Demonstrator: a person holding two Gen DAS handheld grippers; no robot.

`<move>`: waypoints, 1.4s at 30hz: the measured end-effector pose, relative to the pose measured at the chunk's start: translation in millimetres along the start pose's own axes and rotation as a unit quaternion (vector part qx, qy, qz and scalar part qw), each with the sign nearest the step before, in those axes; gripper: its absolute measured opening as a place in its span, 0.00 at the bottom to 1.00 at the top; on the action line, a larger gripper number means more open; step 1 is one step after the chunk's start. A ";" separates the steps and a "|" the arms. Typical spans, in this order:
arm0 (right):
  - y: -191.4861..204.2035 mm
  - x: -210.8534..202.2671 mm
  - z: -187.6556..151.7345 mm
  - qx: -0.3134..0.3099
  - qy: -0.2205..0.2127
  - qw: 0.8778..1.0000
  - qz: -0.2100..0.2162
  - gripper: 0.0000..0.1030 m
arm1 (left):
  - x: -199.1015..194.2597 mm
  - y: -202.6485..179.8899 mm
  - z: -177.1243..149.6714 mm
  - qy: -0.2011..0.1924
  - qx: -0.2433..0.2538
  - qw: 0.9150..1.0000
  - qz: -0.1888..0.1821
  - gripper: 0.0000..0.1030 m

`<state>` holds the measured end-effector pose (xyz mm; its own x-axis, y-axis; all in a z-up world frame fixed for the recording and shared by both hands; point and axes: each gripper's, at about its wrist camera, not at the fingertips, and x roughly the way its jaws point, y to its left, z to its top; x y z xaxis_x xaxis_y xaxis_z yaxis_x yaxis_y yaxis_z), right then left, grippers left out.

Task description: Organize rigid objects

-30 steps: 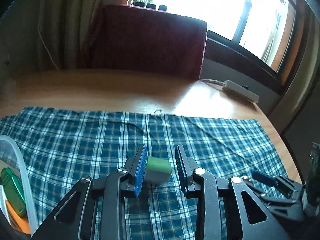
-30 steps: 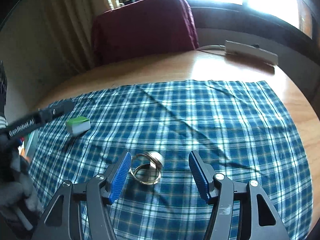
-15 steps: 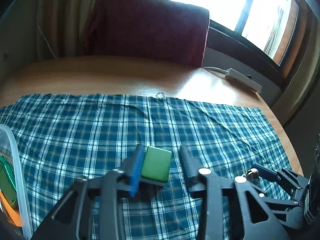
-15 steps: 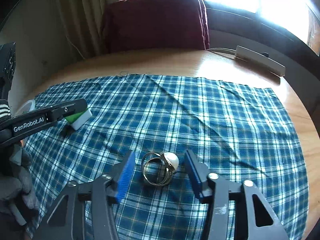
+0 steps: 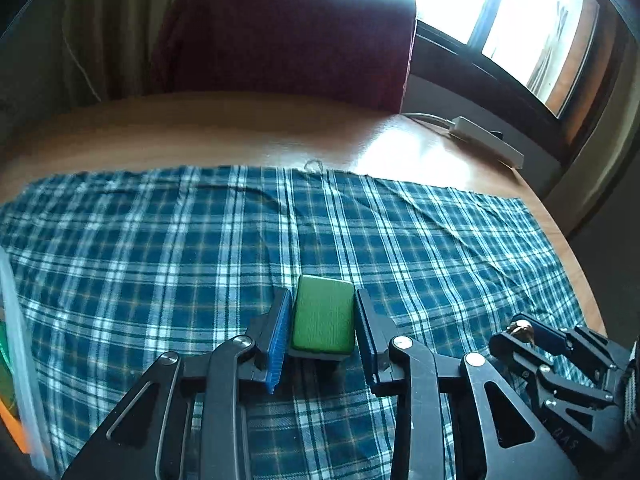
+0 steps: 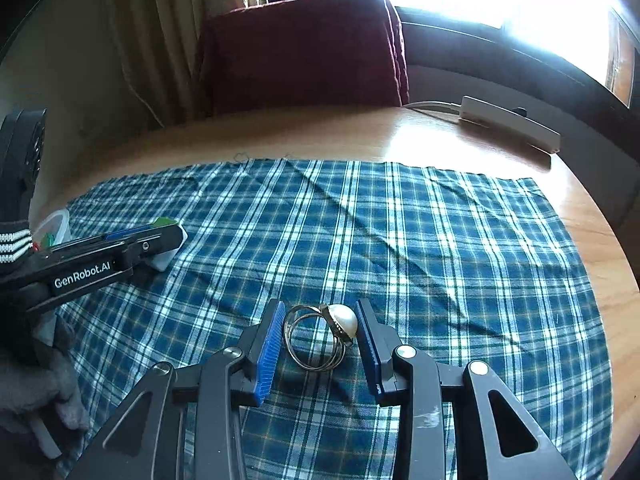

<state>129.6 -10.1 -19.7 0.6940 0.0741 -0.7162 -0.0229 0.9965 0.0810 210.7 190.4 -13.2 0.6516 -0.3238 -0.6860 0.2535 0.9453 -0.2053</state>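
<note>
With both pickups under way, my left gripper (image 5: 322, 332) has its jaws pinching the green tile (image 5: 323, 324) just above the cloth (image 5: 160, 248), ready for the bin (image 5: 16, 344) at left. My right gripper (image 6: 320, 344) jaws pinch the ring (image 6: 320, 336); contact looks light.

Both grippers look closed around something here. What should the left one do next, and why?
Probably lift the green tile and carry it toward the clear plastic container at the far left. The left gripper has its fingers tight against the tile's two sides above the plaid cloth, and the container already holds green and orange items. The right gripper brackets the pearl ring, apparently closed on it.
</note>
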 end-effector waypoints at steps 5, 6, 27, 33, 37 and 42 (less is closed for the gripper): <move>-2.1 -6.3 2.5 0.006 -0.009 1.000 0.007 0.37 | -25.0 -1.4 0.8 -0.042 -0.003 0.999 0.009 0.29; -1.7 -7.2 2.3 0.006 -0.010 1.000 0.009 0.37 | -30.0 -1.6 0.8 -0.050 -0.004 0.999 0.010 0.27; -0.5 -12.3 3.7 0.010 -0.009 1.000 0.015 0.37 | -37.4 -7.3 -0.9 -0.054 -0.017 0.998 -0.013 0.71; 5.0 -13.1 1.2 0.006 -0.006 1.000 0.021 0.37 | -8.8 -13.4 4.4 -0.014 -0.015 1.000 -0.002 0.50; 9.4 -11.9 0.1 0.003 -0.006 1.000 0.023 0.37 | 8.4 -11.9 8.6 0.002 -0.016 1.000 0.001 0.32; 7.9 -14.2 0.0 0.006 -0.007 1.000 0.022 0.37 | -1.6 -13.6 4.8 -0.018 -0.017 1.000 0.012 0.29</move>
<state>119.6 -3.3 -8.9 0.7031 0.1172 -0.7014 -0.0445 0.9916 0.1212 209.7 177.9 -5.9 0.6831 -0.3009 -0.6655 0.2131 0.9537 -0.2124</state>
